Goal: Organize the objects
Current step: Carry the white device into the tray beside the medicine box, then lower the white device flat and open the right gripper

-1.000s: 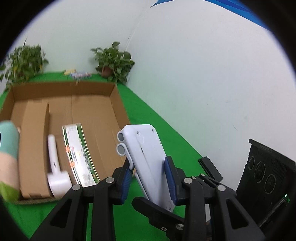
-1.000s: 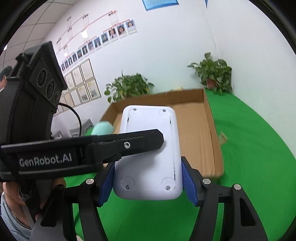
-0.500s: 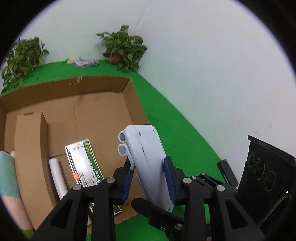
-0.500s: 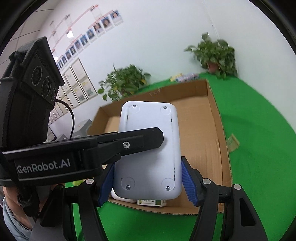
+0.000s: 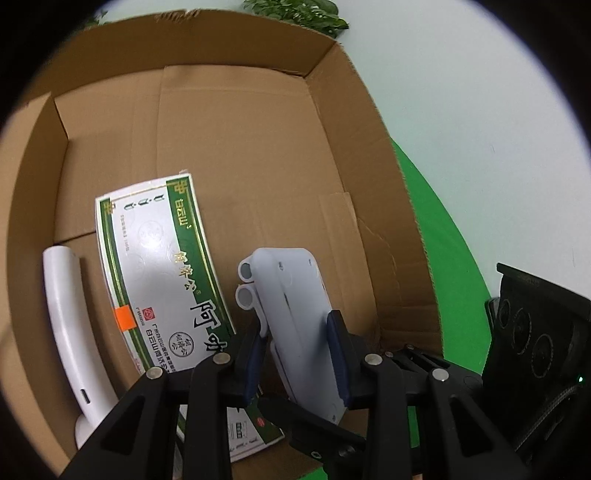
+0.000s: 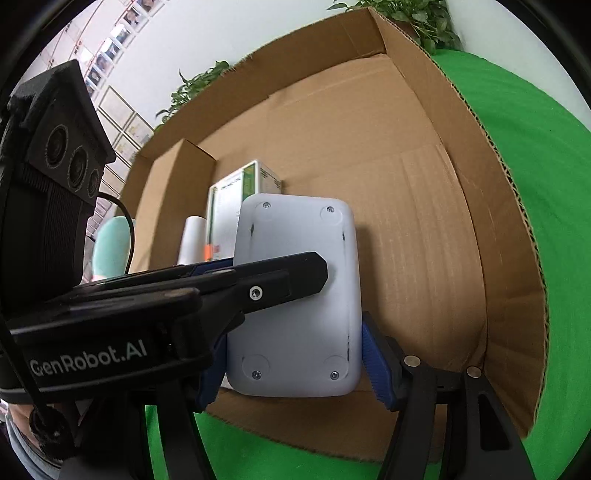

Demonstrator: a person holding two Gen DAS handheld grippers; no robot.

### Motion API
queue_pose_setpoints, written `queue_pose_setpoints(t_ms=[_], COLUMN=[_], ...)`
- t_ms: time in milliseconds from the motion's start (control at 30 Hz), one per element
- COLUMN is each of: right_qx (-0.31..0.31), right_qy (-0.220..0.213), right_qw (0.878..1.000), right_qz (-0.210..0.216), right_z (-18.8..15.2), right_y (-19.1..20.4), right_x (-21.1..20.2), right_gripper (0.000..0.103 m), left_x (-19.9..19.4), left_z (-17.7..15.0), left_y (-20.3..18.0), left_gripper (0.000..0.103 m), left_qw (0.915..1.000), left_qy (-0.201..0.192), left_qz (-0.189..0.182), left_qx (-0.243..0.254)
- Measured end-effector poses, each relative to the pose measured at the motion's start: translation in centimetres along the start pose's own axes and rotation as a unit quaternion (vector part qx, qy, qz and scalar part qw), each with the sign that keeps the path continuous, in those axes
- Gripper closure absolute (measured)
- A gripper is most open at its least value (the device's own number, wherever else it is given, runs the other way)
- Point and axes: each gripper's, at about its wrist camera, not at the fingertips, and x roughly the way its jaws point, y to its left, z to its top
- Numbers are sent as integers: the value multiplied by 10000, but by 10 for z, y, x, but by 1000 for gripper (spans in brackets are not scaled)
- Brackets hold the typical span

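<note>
Both grippers hold one white plastic device [image 5: 295, 302] with two round ports at its end. My left gripper [image 5: 295, 347] is shut on its thin sides. My right gripper [image 6: 291, 358] is shut on its wide body [image 6: 295, 295], whose screwed back faces this camera. The device hangs inside the open cardboard box [image 5: 236, 122], above the floor near the front right corner. A green and white medicine box [image 5: 159, 266] and a white curved handle-shaped object [image 5: 70, 317] lie on the box floor to the left.
A cardboard divider [image 6: 166, 184] stands at the box's left side, with a mint-green object [image 6: 110, 243] beyond it. Green cloth [image 6: 535, 192] covers the table around the box. Potted plants [image 6: 413, 14] stand behind the box. A white wall [image 5: 480, 92] is to the right.
Both grippers have carried the device forward and down, from above the green cloth in front of the box to inside it, beside the medicine box. The grips have not changed.
</note>
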Motion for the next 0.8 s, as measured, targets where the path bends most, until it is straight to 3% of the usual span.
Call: queue_pose_setpoints(t_ms=[267, 433, 800], right_qx=[-106, -244, -336], right_qy=[142, 326, 301], right_qw=[9989, 9973, 9977], right_qz=[-423, -608, -502], right_z=[4, 1, -5], right_y=[2, 5, 10], right_x=[11, 16, 4], right_gripper=[40, 40, 32], left_x=[1, -6, -47], left_z=[-9, -16, -39], left_y=[1, 9, 20], left_gripper=[70, 72, 72], left_qw=[9996, 9998, 9989], left_qy=[70, 62, -470], left_qz=[214, 163, 67], left_qx=[157, 65, -33])
